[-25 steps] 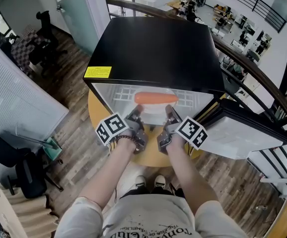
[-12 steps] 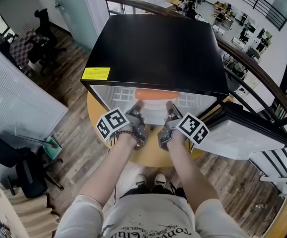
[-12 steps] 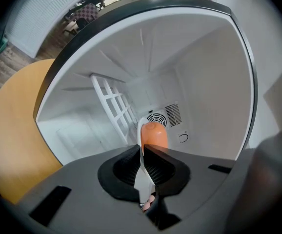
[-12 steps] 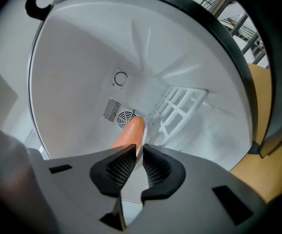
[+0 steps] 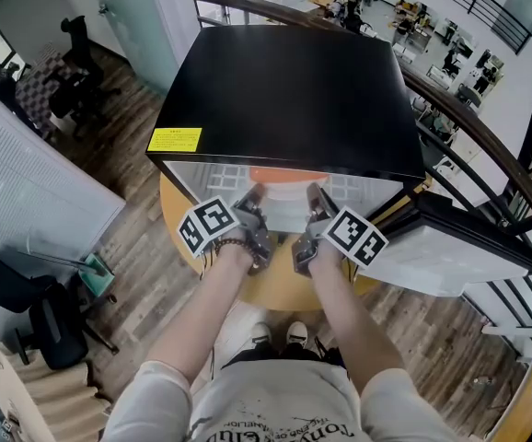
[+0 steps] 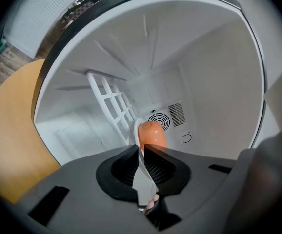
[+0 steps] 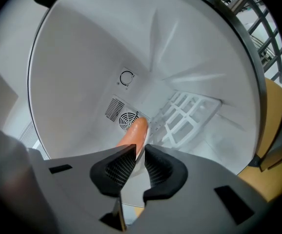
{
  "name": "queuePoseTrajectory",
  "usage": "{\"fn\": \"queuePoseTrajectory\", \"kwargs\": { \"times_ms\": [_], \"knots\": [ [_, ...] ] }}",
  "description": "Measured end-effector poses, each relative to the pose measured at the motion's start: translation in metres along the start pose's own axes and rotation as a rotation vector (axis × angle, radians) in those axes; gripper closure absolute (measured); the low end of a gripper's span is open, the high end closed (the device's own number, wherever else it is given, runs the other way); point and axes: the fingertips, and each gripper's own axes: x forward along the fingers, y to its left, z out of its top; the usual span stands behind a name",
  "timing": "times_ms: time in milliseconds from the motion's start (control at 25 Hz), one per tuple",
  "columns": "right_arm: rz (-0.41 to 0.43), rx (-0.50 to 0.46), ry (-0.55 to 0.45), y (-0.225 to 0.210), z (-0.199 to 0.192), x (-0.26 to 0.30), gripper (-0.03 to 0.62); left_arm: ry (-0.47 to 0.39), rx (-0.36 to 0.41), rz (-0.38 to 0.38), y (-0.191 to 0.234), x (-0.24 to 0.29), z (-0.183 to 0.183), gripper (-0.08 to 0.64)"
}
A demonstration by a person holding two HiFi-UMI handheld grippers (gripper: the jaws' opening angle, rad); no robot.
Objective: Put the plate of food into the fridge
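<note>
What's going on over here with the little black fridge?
A person is sliding a white plate with an orange piece of food on it into the open black fridge. The left gripper and the right gripper each have their jaws clamped on the plate's rim. The plate is already inside the fridge's opening, and neither gripper has let go of it yet.

fridge (image 5: 284, 90): 1; plate (image 6: 141, 179): 1; carrot (image 6: 151, 134): 1; round table (image 5: 275, 288): 1; grippers: 2 – left gripper (image 5: 253, 199), right gripper (image 5: 314, 196)
</note>
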Motion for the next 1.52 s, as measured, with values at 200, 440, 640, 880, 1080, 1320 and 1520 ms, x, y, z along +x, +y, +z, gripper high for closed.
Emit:
{"fn": "queuePoseTrajectory", "kwargs": {
  "times_ms": [200,440,640,880,1080,1320,1520],
  "knots": [
    [-0.014,-0.042,-0.007,0.002,0.001,-0.001,0.526,-0.001,0.01,0.007,-0.001,0.001,0.001,0.512],
    [-0.035,-0.077,-0.003,0.004,0.0,-0.002,0.515,0.002,0.044,0.013,-0.004,0.0,0.004,0.512],
    [-0.045,-0.118,0.011,0.001,0.0,-0.003,0.509,0.004,0.08,0.02,-0.004,0.002,0.003,0.509],
    [-0.066,-0.168,0.025,0.0,0.001,-0.005,0.477,-0.001,0.11,0.027,-0.005,0.0,0.003,0.499],
    [-0.094,-0.218,0.025,-0.003,0.002,-0.009,0.472,-0.008,0.117,0.029,-0.006,-0.003,0.004,0.497],
    [-0.081,-0.215,0.041,0.002,0.004,-0.006,0.465,0.007,0.113,0.017,-0.013,-0.011,-0.005,0.497],
    [-0.078,-0.21,0.035,0.002,0.005,-0.007,0.465,0.052,0.091,0.008,-0.016,-0.009,-0.03,0.497]
  ]
}}
